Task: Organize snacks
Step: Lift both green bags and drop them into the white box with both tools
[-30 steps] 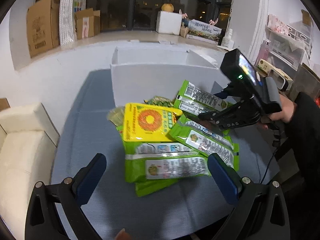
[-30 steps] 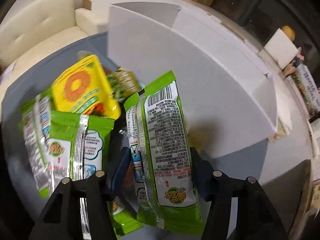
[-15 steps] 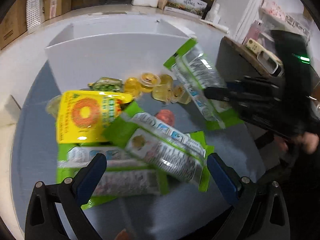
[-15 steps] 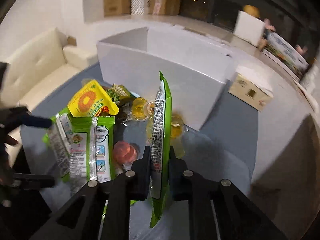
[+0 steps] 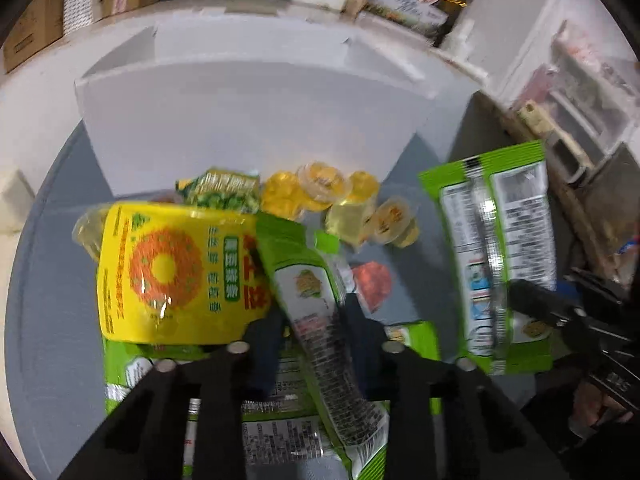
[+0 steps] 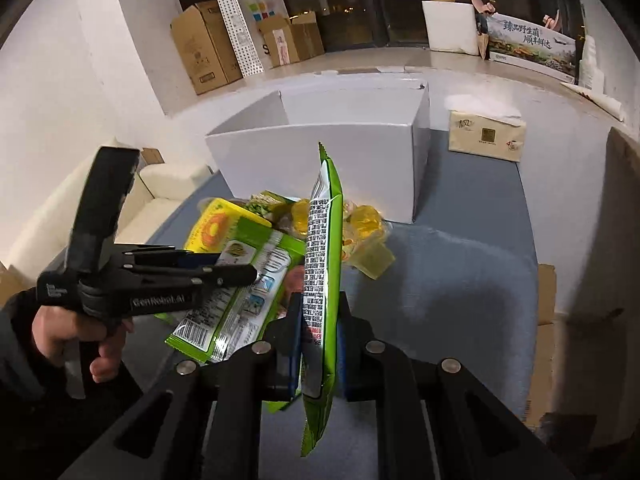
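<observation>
Dim indoor light, fisheye warp, motion-blurred edges.

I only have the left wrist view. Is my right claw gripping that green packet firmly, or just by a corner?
Observer: The right claw is shut across the lower part of the green packet, which stands upright and edge-on; its bottom end hangs below the claw.
Operator: Anything on the table right of the white box?
Observer: A tissue box sits beside it, not touching.
Operator: Is the white box filled?
Observer: Its open top shows bare inner walls; the floor is hidden.
</observation>
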### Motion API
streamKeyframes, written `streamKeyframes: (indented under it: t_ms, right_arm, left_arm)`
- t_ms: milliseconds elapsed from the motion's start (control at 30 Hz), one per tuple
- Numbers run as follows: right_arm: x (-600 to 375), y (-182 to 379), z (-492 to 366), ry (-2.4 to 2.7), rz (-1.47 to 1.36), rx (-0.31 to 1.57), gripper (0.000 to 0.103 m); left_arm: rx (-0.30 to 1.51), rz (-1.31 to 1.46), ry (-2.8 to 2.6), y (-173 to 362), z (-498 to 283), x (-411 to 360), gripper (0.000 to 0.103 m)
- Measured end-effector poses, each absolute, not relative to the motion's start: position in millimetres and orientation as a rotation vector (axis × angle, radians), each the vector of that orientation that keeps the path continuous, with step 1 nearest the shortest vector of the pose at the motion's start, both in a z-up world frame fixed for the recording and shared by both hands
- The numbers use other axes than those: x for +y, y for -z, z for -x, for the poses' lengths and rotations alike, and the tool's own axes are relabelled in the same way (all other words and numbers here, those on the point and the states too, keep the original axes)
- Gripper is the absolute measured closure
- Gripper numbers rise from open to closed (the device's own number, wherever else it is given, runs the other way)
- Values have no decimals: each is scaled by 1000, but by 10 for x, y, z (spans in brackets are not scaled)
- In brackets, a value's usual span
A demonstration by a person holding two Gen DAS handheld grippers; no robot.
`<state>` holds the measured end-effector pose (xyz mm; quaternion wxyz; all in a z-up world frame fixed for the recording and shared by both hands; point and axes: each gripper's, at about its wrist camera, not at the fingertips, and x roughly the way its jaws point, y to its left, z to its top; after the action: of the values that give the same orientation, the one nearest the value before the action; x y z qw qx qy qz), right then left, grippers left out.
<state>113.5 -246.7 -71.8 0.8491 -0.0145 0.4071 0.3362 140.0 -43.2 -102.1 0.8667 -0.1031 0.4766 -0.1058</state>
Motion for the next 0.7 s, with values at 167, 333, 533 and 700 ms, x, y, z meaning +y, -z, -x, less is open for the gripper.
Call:
streamKeyframes:
  t_ms: [167, 333, 533, 700]
  right_arm:
    - [-2479, 598, -1104, -723, -19, 817, 89]
    - [-2478, 469, -1112, -720, -67, 785, 89]
    - [-2308, 62, -1372, -697, -54, 692, 89]
    - [-2019, -338, -1957, -672, -37, 608, 89]
  left_arm:
    - [952, 224, 279, 830, -1300, -368, 86]
    - [874, 256, 280, 558, -1141, -228, 86]
    - [751, 245, 246, 94, -1287, 30, 86]
    - [620, 189, 164, -339, -1787, 297, 86]
